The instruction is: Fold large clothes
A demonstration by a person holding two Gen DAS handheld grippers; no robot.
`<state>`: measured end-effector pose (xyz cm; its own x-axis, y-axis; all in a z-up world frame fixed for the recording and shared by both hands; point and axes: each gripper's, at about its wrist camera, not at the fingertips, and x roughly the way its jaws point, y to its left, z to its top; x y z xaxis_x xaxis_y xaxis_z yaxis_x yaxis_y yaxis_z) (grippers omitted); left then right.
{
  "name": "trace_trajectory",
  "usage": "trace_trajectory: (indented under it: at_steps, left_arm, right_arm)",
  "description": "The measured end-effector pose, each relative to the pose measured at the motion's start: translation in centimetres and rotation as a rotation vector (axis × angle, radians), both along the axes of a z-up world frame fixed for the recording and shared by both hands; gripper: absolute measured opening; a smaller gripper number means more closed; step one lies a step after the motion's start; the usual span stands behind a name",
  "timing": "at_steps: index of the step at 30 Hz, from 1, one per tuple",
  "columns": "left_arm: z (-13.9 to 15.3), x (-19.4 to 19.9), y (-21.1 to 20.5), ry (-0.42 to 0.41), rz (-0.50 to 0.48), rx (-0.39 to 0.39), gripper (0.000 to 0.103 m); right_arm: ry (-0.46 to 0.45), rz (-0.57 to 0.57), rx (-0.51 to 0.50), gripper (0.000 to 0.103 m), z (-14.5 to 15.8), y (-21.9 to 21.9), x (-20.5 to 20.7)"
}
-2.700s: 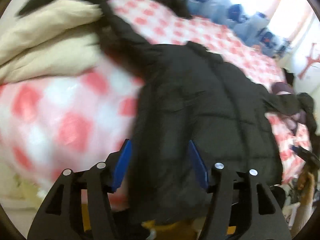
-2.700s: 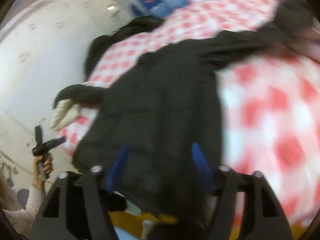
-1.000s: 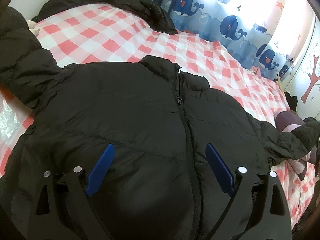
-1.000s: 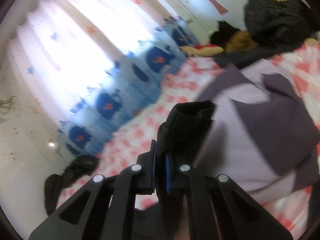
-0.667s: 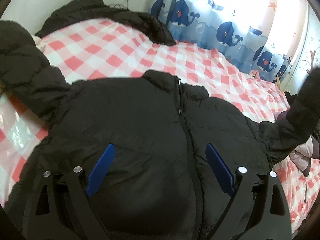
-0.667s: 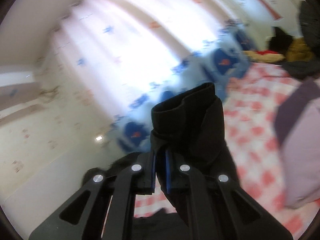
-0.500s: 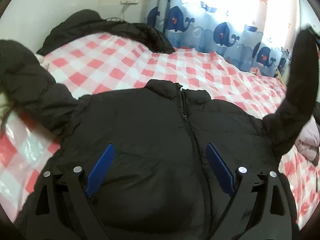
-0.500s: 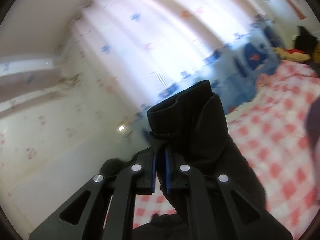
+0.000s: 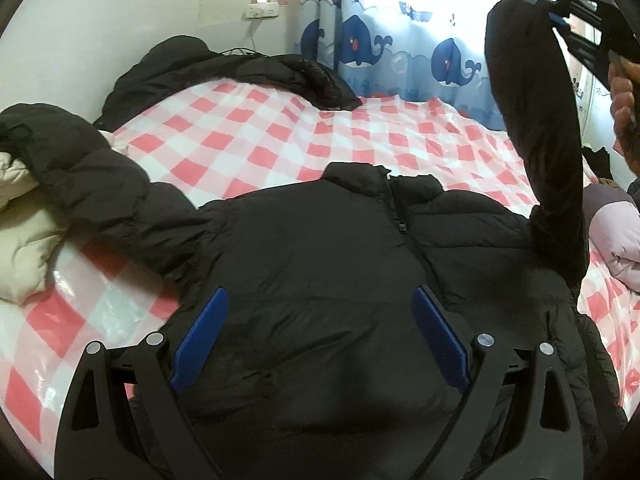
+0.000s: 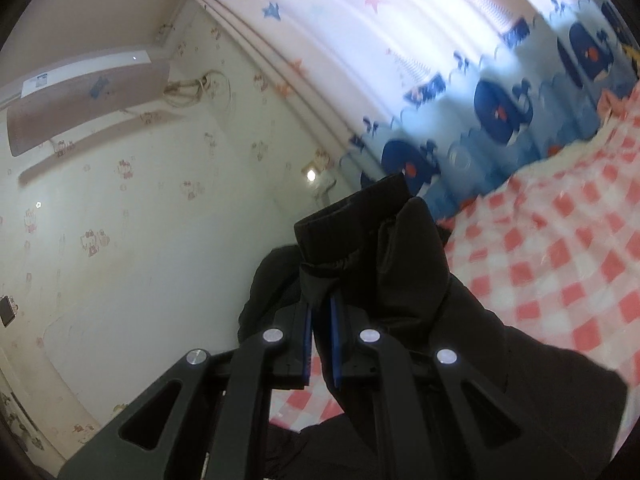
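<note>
Jacket (image 9: 320,280) first: it lies face up on the checked bedspread (image 9: 280,136), zipper (image 9: 400,226) closed, collar pointing away from you toward the whale curtain (image 9: 360,52), hem toward you under your left tongs (image 9: 318,332). Its long axis runs from you to the curtain, along the zipper.

Your left tongs hang just above the lower front of the jacket with the blue pads standing wide apart and nothing between them. Whether they touch the fabric you cannot tell from here.

Your right tongs (image 10: 320,344) are clamped together on the cuff of the right sleeve (image 10: 360,232). In the left wrist view that sleeve (image 9: 536,120) stands up nearly vertical from the shoulder at the jacket's right edge, well above the bed, with your hand (image 9: 624,96) behind the tool.

The other sleeve (image 9: 100,188) stretches out to the left, its far end resting against a cream coat (image 9: 20,248).

What the next move likely turns on: the body of the jacket lies to the left of the raised cuff and below it. So carrying the cuff leftward across the zipper line and lowering it would lay the sleeve over the chest. The right hand is the one placed for this; the left is nearer the hem and the free sleeve.
</note>
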<state>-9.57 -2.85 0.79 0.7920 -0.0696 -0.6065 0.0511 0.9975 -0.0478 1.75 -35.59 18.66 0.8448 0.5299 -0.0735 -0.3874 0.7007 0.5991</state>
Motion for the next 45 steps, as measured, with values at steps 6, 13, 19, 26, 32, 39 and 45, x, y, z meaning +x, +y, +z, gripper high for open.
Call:
trace_trajectory:
  at_steps: [6, 13, 19, 26, 32, 39, 45]
  left_arm:
    - [0.0, -0.3, 1.1, 0.005, 0.015, 0.018, 0.089]
    - [0.0, -0.4, 2.0, 0.011, 0.019, 0.020, 0.089]
    - [-0.2, -0.4, 2.9, 0.023, 0.031, 0.019, 0.089]
    - [-0.1, -0.3, 3.6, 0.029, 0.038, -0.003, 0.089]
    - [-0.1, -0.2, 3.9, 0.033, 0.033, -0.006, 0.089]
    - [-0.3, 0.8, 6.7, 0.094, 0.065, -0.126, 0.090]
    - [-0.9, 1.7, 12.3, 0.126, 0.219, -0.304, 0.090]
  right_arm:
    - [0.036, 0.025, 0.018, 0.009, -1.6, 2.0, 1.3]
    - [0.067, 0.048, 0.039, 0.009, -3.6, 4.4, 2.7]
    - [0.110, 0.069, 0.036, 0.009, -6.9, 7.9, 4.1]
    - [0.210, 0.113, 0.014, 0.009, -12.5, 12.6, 5.8]
    - [0.302, 0.158, -0.052, 0.009, -18.0, 16.7, 6.8]
    - [0.374, 0.216, -0.211, 0.009, -22.8, 21.4, 7.2]
    - [0.386, 0.249, -0.288, 0.009, -23.7, 23.1, 7.0]
